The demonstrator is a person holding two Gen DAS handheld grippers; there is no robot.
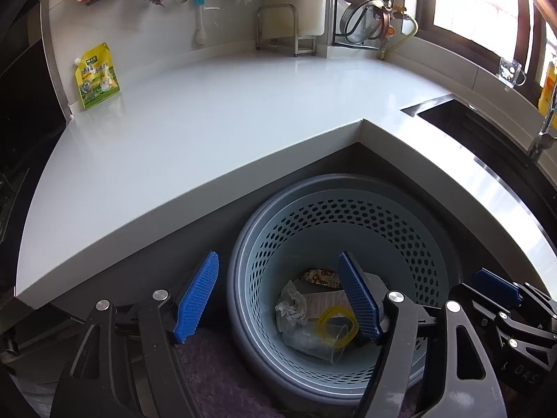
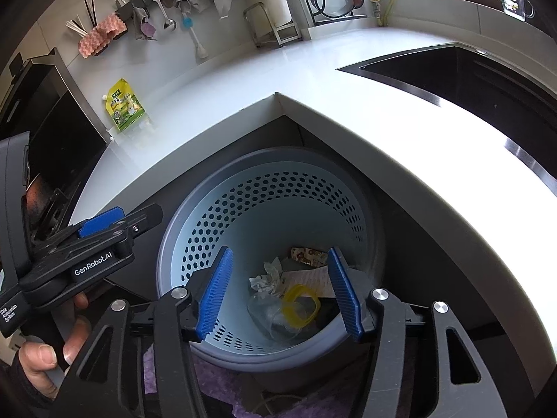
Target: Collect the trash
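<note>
A pale blue perforated trash basket (image 1: 410,244) (image 2: 216,216) stands on the floor in the corner under the white L-shaped counter (image 1: 209,111) (image 2: 400,132). Inside lie a crumpled tissue (image 1: 290,304) (image 2: 266,278), a yellow ring (image 1: 337,325) (image 2: 301,304), a clear plastic cup (image 1: 313,343) (image 2: 268,317), a paper slip and a patterned wrapper (image 1: 318,275) (image 2: 308,254). My left gripper (image 1: 278,303) is open and empty above the basket's left rim. My right gripper (image 2: 280,292) is open and empty over the basket's mouth. A yellow-green pouch (image 1: 95,76) (image 2: 124,106) leans against the wall on the counter's far left.
A dark sink (image 1: 487,129) (image 2: 470,80) is set in the counter at right. Cloths, a ladle and a brush hang on the back wall. A metal rack (image 1: 285,31) stands at the counter's back. A purple mat (image 1: 216,379) lies on the floor by the basket.
</note>
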